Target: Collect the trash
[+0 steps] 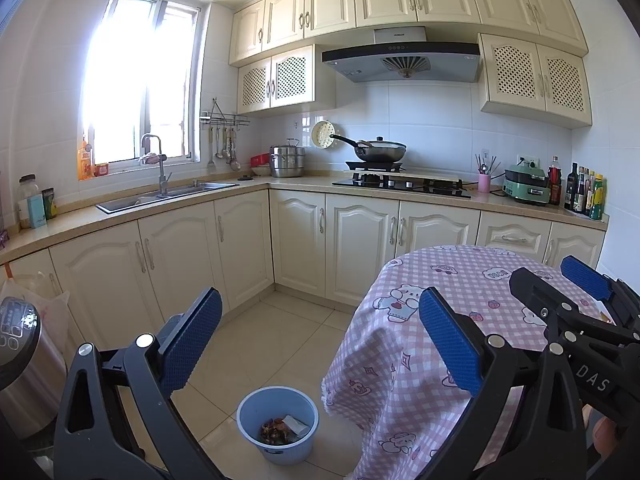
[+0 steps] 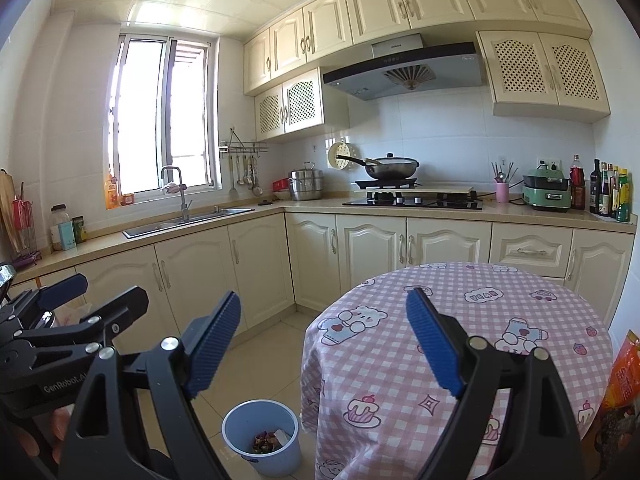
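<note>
A pale blue bin (image 1: 256,408) stands on the tiled floor just left of the round table, with scraps and a paper piece (image 1: 285,426) lying in it. In the right wrist view the bin (image 2: 244,420) is low between my fingers. The left gripper (image 1: 320,336) is open and empty, held above the bin and the table edge. My right gripper (image 2: 324,336) is also open with nothing between its blue pads, and it hovers over the near side of the pink checked tablecloth (image 2: 480,312). An orange snack bag (image 2: 624,376) shows at the table's right edge.
Cream cabinets run along the left and back walls, with a sink (image 1: 168,196) and a hob carrying a wok (image 1: 380,152). A steel appliance (image 1: 24,344) and a hanging plastic bag (image 1: 20,292) crowd the near left. Bottles (image 2: 612,192) line the right counter end.
</note>
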